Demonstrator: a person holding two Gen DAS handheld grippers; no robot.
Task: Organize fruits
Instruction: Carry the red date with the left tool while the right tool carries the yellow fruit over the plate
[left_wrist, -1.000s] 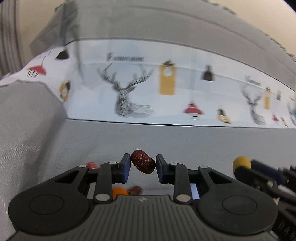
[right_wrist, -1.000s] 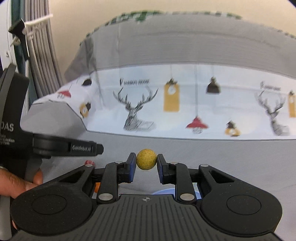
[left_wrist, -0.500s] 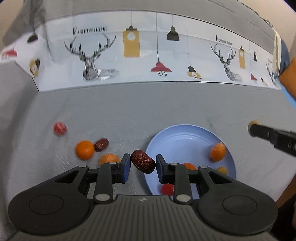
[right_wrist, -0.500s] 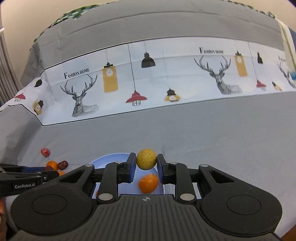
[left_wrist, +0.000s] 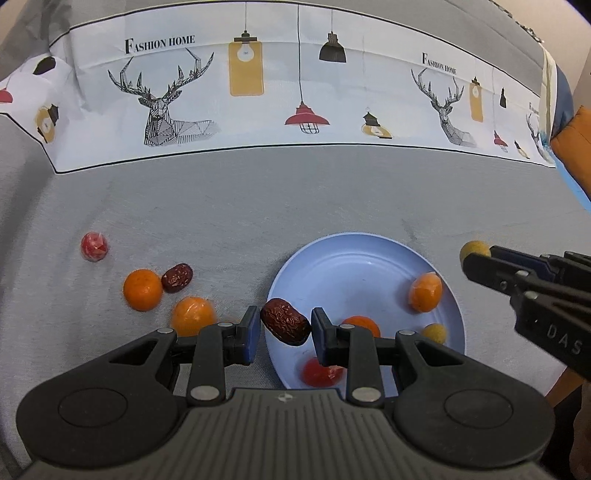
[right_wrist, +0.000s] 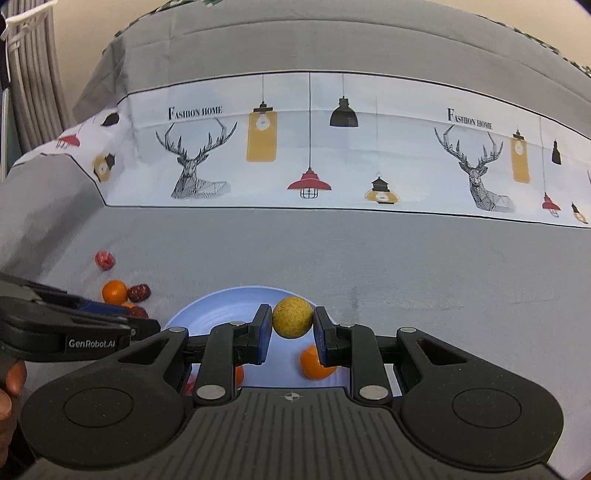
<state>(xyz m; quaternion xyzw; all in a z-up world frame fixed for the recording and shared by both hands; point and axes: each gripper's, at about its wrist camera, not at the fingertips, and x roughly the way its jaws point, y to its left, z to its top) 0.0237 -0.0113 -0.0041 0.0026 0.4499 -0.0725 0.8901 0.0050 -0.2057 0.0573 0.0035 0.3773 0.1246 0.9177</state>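
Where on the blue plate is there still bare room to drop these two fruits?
The blue plate is bare across its far and middle part, behind the wrapped orange. Its near edge is crowded: an orange, a small yellow fruit and a red fruit sit there.

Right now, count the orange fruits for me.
4: two on the cloth left of the plate, at and; two on the plate, at and. The gripper may hide more.

Grey cloth surface (left_wrist: 258, 206), blue plate (left_wrist: 354, 254), loose fruits (left_wrist: 142, 289)
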